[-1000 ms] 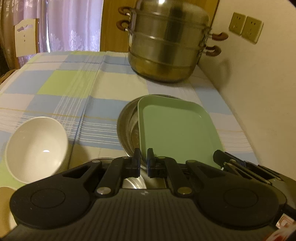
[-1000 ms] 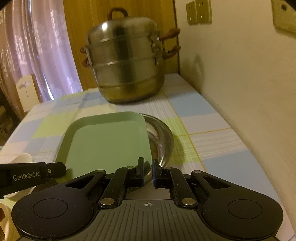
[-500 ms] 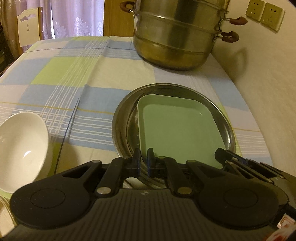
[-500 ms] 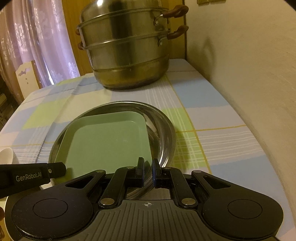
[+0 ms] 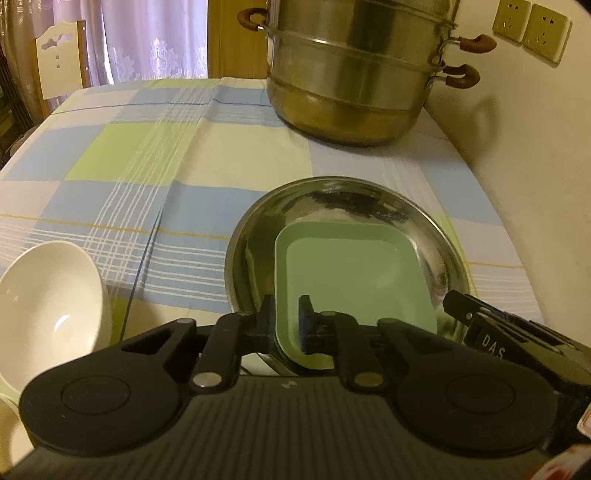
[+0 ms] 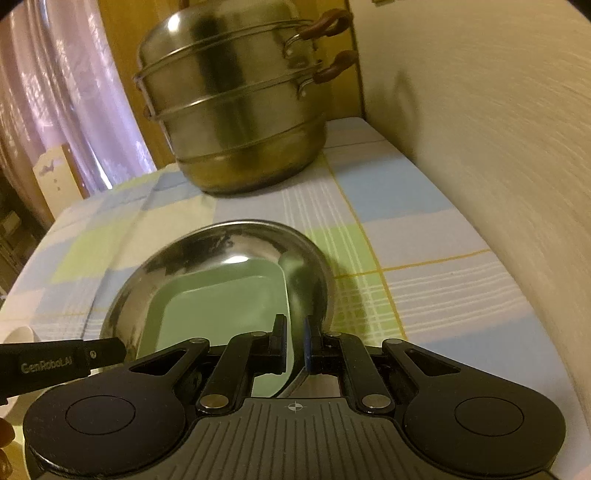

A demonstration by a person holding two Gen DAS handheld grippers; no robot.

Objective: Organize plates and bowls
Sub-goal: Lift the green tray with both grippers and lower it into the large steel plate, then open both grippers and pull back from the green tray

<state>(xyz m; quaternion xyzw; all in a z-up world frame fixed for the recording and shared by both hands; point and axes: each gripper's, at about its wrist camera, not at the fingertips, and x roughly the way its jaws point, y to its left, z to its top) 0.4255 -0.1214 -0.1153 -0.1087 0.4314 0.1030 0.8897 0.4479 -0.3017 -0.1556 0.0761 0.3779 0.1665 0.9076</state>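
Observation:
A pale green rectangular plate lies inside a round steel dish on the checked tablecloth. My left gripper is at the plate's near left edge. Its jaws are opening, the rim stands between them and a gap shows beside the right pad. My right gripper is shut on the plate's right edge, just above the dish's rim. Each gripper shows in the other's view, the left gripper as a black bar and the right gripper at the dish's right side. A white bowl stands to the left.
A large steel steamer pot with brown handles stands at the back of the table. A cream wall with two sockets runs close along the right. A chair back and curtains are at the far left.
The green plate came down from a tilt above the steel dish to lie inside it. Both grippers moved forward and down with it. The left jaws have parted a little.

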